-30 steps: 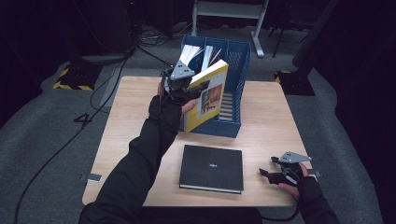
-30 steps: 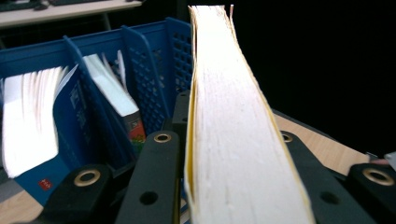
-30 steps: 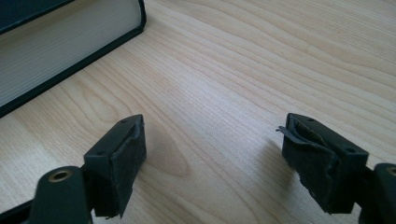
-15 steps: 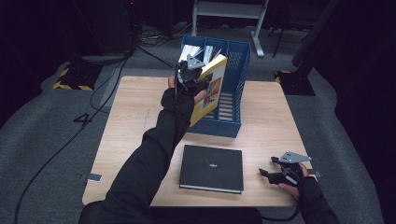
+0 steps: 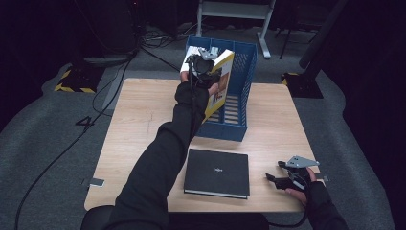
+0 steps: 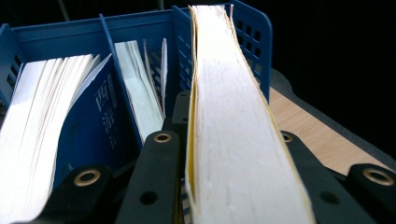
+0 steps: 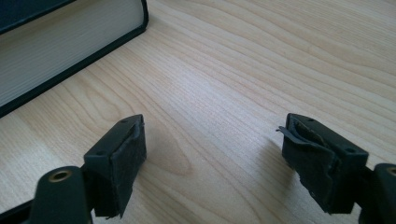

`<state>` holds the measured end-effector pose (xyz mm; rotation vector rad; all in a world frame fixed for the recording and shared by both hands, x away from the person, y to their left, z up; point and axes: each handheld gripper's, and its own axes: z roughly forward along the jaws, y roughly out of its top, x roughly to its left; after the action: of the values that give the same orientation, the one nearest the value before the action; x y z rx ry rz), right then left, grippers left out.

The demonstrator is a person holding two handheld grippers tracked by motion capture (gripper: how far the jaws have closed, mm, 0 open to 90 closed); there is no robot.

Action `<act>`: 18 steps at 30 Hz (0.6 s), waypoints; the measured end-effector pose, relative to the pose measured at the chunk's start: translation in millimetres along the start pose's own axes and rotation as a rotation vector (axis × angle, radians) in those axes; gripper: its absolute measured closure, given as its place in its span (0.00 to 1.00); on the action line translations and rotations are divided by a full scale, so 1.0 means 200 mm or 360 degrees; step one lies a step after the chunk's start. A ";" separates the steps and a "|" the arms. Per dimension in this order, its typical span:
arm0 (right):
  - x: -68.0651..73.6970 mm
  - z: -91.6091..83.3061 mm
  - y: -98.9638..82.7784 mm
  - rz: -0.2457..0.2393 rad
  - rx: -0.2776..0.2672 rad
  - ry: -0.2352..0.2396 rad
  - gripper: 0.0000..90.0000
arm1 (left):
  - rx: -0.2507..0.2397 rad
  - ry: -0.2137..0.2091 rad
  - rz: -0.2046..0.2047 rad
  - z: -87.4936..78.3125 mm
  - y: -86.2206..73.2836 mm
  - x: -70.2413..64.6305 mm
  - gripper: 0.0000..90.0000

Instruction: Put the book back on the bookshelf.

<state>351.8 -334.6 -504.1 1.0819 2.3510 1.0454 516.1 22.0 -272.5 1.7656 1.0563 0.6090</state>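
My left gripper [image 5: 205, 64] is shut on a thick yellow-covered book [image 5: 221, 81], held tilted on edge over the blue file rack [image 5: 242, 103] at the back of the table. In the left gripper view the book's page edge [image 6: 229, 116] runs up between the black jaws of the left gripper [image 6: 224, 140], toward the right-hand slot of the rack [image 6: 140, 28]. A black book [image 5: 218, 172] lies flat near the table's front edge. To its right my right gripper [image 5: 274, 171] rests open on the table, nothing between the jaws of the right gripper [image 7: 215, 140].
The rack's left slots hold a blue-covered book [image 6: 100, 112] and other books with white pages [image 6: 37, 126]. The wooden table [image 5: 143, 120] has bare room on its left side. The black book's page edge [image 7: 60, 42] lies just left of my right gripper.
My left hand has carried the yellow book to the right and farther back, from in front of the rack to over it. The right gripper has stayed put.
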 end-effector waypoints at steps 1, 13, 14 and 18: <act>0.00 0.00 0.00 0.0000 0.0001 -0.0001 0.24 | 0.0004 0.0020 -0.0007 0.01 0.01 0.00 0.83; 0.00 0.00 0.00 -0.0005 0.0002 0.0004 0.24 | 0.0027 0.0158 -0.0005 0.13 0.04 -0.05 0.83; 0.00 0.00 0.00 -0.0007 0.0001 0.0003 0.24 | 0.0029 0.0166 -0.0003 0.15 0.04 -0.06 0.83; 0.00 0.00 0.00 -0.0010 0.0003 0.0006 0.24 | 0.0028 0.0191 0.0020 0.20 0.05 -0.06 0.83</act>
<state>351.2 -334.8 -504.0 1.0734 2.3570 1.0440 543.6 -9.3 -279.9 1.7699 1.1363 0.7231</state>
